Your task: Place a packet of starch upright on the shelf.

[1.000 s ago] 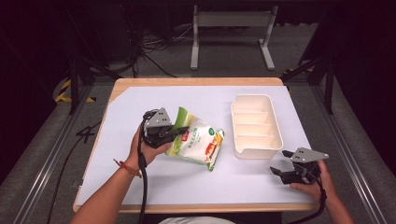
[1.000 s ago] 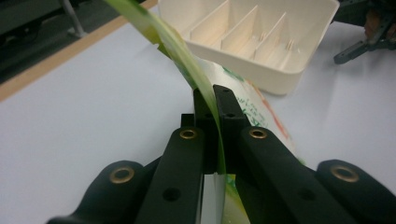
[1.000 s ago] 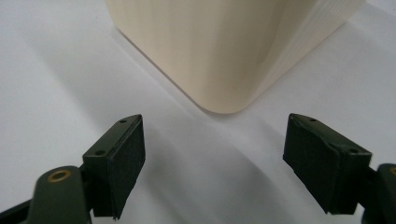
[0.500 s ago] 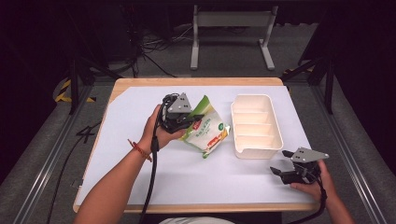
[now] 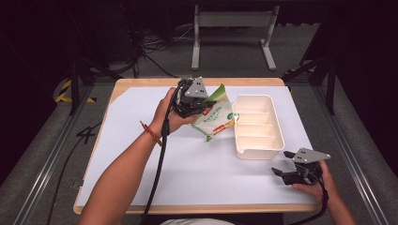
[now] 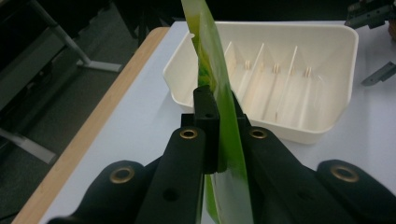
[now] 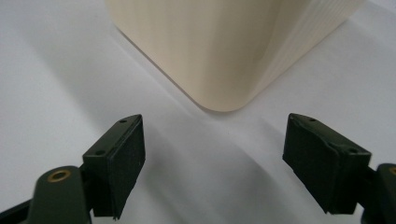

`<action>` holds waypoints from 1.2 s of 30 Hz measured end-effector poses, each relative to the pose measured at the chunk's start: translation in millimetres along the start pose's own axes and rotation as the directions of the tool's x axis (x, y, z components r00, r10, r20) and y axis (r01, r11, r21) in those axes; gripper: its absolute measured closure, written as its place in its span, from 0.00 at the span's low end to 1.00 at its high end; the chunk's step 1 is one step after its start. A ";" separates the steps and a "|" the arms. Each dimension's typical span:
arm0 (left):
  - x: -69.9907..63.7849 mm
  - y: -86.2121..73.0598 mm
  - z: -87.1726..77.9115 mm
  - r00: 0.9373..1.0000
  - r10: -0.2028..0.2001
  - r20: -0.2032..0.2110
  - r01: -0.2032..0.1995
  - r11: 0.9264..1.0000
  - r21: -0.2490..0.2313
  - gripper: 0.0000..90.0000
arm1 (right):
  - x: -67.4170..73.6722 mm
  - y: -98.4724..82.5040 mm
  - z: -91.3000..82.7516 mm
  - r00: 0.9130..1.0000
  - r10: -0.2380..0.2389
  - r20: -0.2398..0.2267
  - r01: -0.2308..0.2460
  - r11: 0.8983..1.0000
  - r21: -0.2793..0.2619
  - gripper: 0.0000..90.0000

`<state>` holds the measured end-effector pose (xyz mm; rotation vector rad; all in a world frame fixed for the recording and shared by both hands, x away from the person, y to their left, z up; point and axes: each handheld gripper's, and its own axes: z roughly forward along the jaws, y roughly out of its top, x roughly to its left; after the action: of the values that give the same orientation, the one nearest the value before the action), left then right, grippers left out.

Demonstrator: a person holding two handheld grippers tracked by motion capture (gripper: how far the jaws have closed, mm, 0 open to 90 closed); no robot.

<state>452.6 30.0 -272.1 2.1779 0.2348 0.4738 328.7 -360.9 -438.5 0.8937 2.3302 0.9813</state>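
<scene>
The packet (image 5: 215, 118) is off the table, hanging tilted just beside the left wall of the cream tray (image 5: 277, 140) with its lower corner near the white sheet (image 5: 141, 140). I have it pinched by its green top edge in my left gripper (image 5: 197, 101); the left gripper view shows both black jaws pressed flat on that thin green edge, with the tray's four empty compartments right behind it. So, as I judge it, the pickup is done and the carry is most of the way there. What I have left is to bring the packet over the rim, lower it into a compartment and let go. Which slot it should go in, I cannot say. My right gripper (image 5: 287, 169) rests low on the sheet near the tray's front right corner, jaws wide apart and holding nothing.
</scene>
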 end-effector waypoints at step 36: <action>17.4 81.1 91.0 0.995 0.092 0.030 -0.090 0.994 -0.064 1.00 | -0.4 -1.0 -0.1 1.000 0.002 -0.008 -0.001 1.000 0.002 0.23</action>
<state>506.2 -79.2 -253.0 2.1402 0.1011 0.4896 328.5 -361.8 -439.1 0.8940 2.3376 0.9851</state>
